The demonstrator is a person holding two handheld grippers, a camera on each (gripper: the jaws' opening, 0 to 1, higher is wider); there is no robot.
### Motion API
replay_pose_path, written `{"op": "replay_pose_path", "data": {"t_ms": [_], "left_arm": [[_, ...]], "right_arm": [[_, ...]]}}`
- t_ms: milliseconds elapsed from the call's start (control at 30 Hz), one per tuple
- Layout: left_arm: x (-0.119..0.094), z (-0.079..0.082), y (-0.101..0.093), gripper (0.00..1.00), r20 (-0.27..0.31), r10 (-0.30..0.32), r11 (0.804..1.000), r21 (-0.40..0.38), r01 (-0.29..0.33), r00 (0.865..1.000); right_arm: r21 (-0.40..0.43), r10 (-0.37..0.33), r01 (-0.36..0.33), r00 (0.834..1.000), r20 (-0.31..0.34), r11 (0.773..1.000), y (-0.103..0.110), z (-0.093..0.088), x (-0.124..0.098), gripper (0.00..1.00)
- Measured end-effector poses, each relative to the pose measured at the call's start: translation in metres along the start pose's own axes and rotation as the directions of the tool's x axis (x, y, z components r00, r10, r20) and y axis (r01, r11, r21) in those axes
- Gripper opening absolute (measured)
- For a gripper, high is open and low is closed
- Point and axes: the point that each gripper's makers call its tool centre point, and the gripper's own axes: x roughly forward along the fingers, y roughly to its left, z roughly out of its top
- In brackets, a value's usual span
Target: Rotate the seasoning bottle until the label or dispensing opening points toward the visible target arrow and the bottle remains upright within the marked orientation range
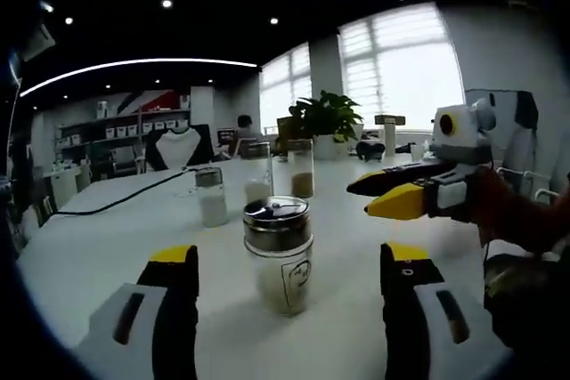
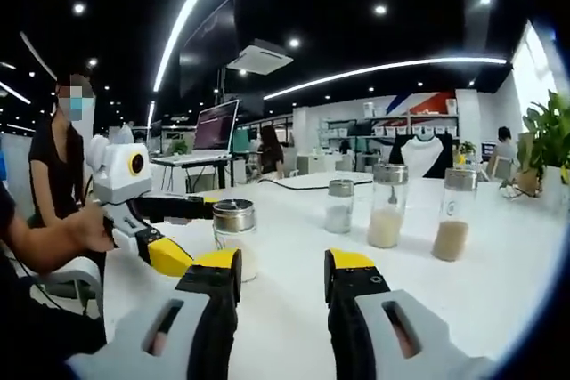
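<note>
Yellow-tipped jaws of my left gripper (image 1: 283,264) spread wide, seasoning bottle (image 1: 280,255) upright on white desk (image 1: 98,251) between them, untouched, label outline facing camera. My right gripper (image 1: 378,196) enters from right, jaws slightly parted, beside bottle's lid, apart from it. Three more jars (image 2: 389,205) stand farther back. Potted plant (image 1: 326,119) by windows. Black cable (image 1: 125,195) crosses desk.

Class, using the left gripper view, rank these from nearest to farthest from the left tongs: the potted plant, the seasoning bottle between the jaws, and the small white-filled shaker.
1. Seasoning bottle, centre, between the left tongs' jaws.
2. Small shaker, behind it, left.
3. Potted plant, far table end, by the window.
</note>
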Motion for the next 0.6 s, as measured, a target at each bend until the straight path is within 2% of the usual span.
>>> {"op": "replay_pose_path", "data": {"t_ms": [100,233,333,500,600], "left_arm": [[-0.002,0.003,-0.001,0.99,0.008,-0.006,1.0,-0.009,0.006,1.0],[-0.004,0.003,0.0,1.0,0.0,0.003,1.0,0.019,-0.003,1.0],[-0.007,0.006,0.002,1.0,0.013,0.016,1.0,0.014,-0.016,1.0],[-0.009,0.011,0.005,1.0,0.032,0.022,1.0,0.008,-0.023,0.999],[-0.01,0.012,0.004,1.0,0.03,0.017,1.0,0.014,-0.017,0.999]], "right_arm": [[-0.005,-0.004,0.005,1.0,0.009,1.0,-0.002,0.005,0.007,0.33],[-0.042,0.003,-0.003,1.0,0.007,0.999,-0.005,0.012,0.022,0.35],[-0.044,-0.01,0.011,1.0,0.025,0.999,-0.016,0.022,0.038,0.37],[-0.067,-0.041,0.042,0.999,0.017,0.997,-0.032,0.023,0.064,0.4],[-0.04,-0.057,0.058,0.998,0.03,0.998,-0.042,0.028,0.078,0.41]]}}
